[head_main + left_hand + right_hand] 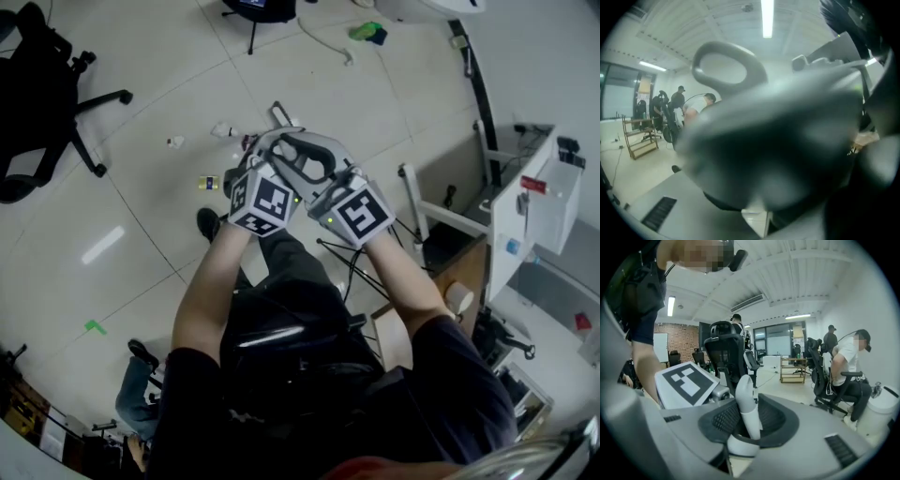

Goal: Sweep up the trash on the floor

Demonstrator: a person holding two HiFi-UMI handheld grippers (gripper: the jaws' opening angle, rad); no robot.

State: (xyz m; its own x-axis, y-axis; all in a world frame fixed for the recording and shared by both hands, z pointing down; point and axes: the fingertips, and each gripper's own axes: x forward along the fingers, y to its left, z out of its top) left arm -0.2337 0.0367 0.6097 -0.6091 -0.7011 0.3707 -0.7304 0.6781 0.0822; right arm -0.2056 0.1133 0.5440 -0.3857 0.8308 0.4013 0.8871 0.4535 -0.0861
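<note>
Right gripper view is showing the right hand-held gripper (754, 401) standing open around a white rounded plastic handle (749, 420), probably needing a firm, centred squeeze before sweeping begins.

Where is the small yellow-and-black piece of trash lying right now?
In the head view, the yellow-and-black piece of trash lies on the pale floor left of centre, just above the person's black shoe and below two white scraps.

Two tools (258, 167) (323, 176), two office chairs (42, 94) (260, 9), three trash scraps (175, 142) (223, 130) (208, 183).
</note>
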